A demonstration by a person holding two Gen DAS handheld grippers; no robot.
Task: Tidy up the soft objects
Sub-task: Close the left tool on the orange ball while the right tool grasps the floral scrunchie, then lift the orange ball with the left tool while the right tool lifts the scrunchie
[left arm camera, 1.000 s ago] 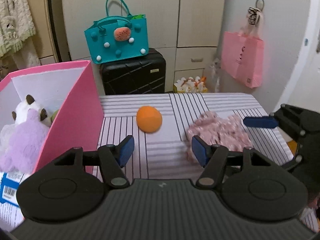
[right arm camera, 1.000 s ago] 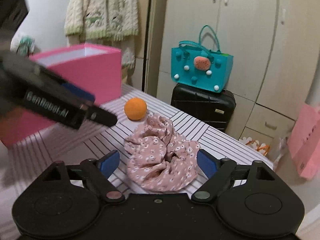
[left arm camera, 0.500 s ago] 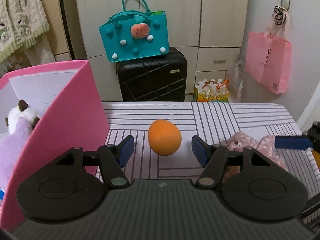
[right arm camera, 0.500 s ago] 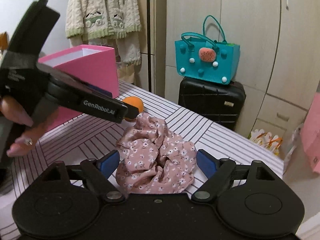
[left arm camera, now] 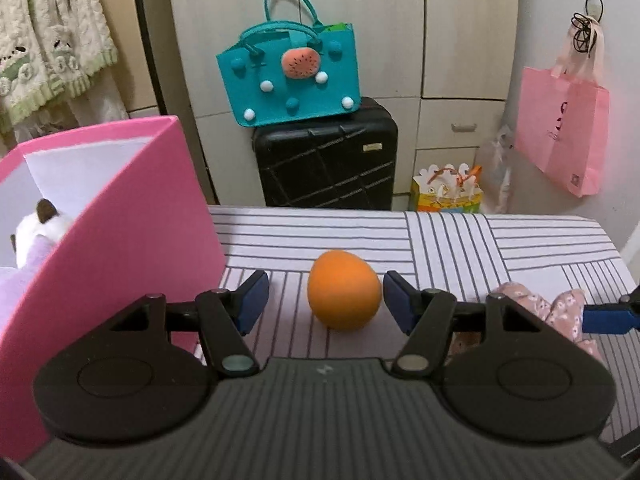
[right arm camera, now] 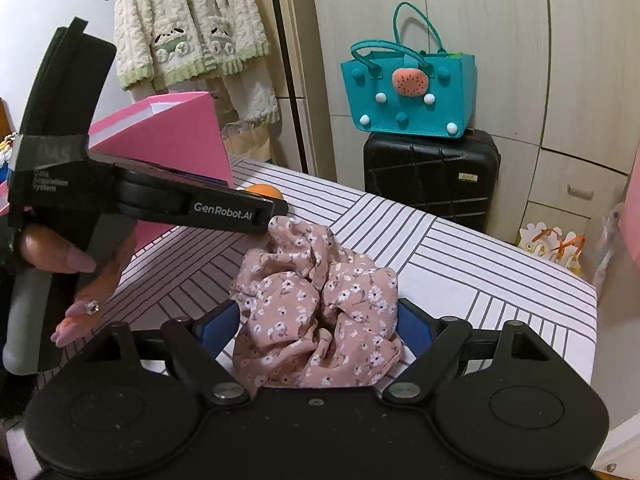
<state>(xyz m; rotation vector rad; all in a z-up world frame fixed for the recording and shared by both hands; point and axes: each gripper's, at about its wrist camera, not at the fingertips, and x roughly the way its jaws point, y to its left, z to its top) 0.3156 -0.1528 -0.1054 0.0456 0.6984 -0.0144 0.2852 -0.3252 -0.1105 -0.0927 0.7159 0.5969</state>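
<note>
Ball (left arm camera: 344, 295), orange, on striped table (left arm camera: 520, 240), between left gripper (left arm camera: 324, 300) pads, gaping, nothing gripped. Floral cloth (right arm camera: 320, 304) framed by right gripper (right arm camera: 318, 322), wide, empty. Advance, squeeze gently, lift toward pink box (left arm camera: 132, 240) at nine o'clock.

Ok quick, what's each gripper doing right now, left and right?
Left gripper: open, straddling the orange ball, not gripping.
Right gripper: open around the pink floral cloth, not clamped.

Orange ball (left arm camera: 344, 295), pink floral cloth (right arm camera: 320, 308), pink box (left arm camera: 120, 216) — all on a white, dark-striped tablecloth (left arm camera: 460, 236).
</note>
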